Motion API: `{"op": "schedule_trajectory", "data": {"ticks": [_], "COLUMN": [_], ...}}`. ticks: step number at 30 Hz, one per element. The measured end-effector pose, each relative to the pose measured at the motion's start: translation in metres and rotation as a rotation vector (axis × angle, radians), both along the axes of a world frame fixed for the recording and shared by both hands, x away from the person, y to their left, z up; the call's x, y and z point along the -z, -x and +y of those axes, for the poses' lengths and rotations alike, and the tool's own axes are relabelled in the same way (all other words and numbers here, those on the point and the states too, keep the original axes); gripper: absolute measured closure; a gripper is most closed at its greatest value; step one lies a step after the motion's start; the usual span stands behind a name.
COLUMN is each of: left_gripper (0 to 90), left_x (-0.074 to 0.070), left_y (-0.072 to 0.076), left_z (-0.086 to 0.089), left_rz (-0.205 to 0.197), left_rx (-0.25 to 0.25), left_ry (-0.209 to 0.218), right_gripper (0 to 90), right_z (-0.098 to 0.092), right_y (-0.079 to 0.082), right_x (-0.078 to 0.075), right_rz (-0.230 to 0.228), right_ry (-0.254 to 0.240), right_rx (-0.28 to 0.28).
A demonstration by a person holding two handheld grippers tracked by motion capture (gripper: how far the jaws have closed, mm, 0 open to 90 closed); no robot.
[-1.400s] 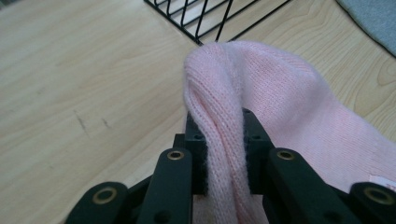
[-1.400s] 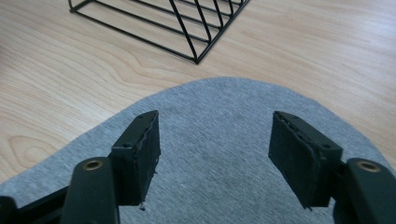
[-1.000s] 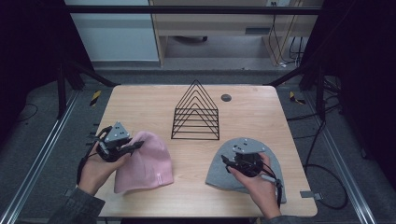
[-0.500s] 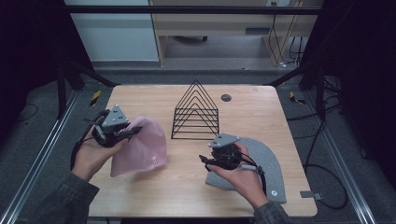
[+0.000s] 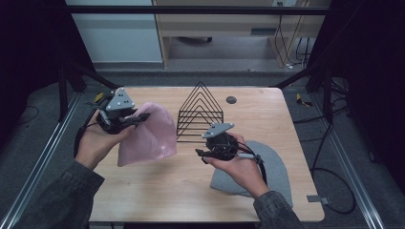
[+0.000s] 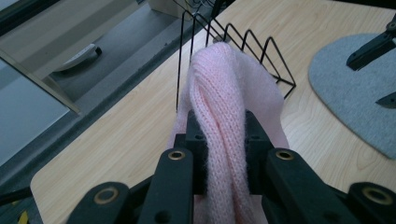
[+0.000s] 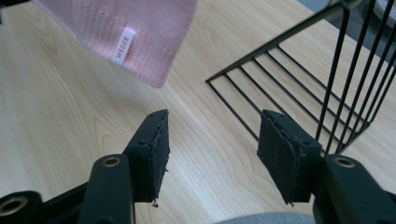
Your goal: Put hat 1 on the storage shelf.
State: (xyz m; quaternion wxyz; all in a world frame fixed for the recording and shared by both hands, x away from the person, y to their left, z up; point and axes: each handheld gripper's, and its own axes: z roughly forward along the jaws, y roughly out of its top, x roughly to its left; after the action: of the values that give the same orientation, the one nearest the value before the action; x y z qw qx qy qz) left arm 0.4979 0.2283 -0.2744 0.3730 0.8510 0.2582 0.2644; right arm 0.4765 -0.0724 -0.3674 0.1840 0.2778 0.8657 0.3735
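We have the pink beanie (image 5: 148, 136) pinched in the left claw (image 5: 138, 119), lifted off the wooden surface (image 5: 157, 186) just beside the wire rack (image 5: 200, 112). The right claw (image 5: 203, 155) has just been closing, nothing between its jaws (the grey beanie (image 5: 274, 164) lies under that hand). Next, we judge, it should catch the hanging pink hem (image 7: 140, 51) squarely.

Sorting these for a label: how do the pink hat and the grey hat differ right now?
The pink hat is pinched in the left gripper and partly lifted; the grey hat lies flat on the table, ungripped. The pink one is knitted with a small label; the grey one looks smooth. Both sit beside the wire rack.
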Motion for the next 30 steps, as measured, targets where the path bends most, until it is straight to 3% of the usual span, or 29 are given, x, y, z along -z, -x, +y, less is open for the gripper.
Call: {"op": "schedule_trajectory", "data": {"ticks": [5,14,23,24,26,28,30], "left_gripper": [77.3,77.2,77.0,77.0,77.0,76.9,76.8], "left_x": [-0.014,-0.020,-0.024,-0.025,-0.026,-0.026,-0.027], "left_y": [0.002,0.005,0.009,0.010,0.009,0.009,0.008], "left_z": [-0.006,-0.020,-0.032,-0.033,-0.032,-0.033,-0.031], "left_rz": [-0.020,-0.026,-0.026,-0.027,-0.027,-0.029,-0.032], "left_rx": [0.020,0.054,0.096,0.098,0.101,0.098,0.098], "left_ry": [0.022,0.030,0.058,0.065,0.082,0.085,0.074], "right_gripper": [47.0,48.4,49.9,55.3,58.0,73.4,79.9], "right_z": [0.003,0.013,0.027,0.028,0.029,0.030,0.028], "right_y": [-0.005,-0.011,-0.019,-0.021,-0.021,-0.020,-0.019], "right_x": [-0.008,-0.006,0.002,0.003,0.003,0.002,-0.001], "right_rz": [0.003,0.020,0.070,0.083,0.084,0.072,0.069], "right_ry": [-0.016,-0.040,-0.059,-0.068,-0.068,-0.078,-0.084], "right_rx": [-0.023,-0.042,-0.086,-0.102,-0.108,-0.131,-0.138]}}
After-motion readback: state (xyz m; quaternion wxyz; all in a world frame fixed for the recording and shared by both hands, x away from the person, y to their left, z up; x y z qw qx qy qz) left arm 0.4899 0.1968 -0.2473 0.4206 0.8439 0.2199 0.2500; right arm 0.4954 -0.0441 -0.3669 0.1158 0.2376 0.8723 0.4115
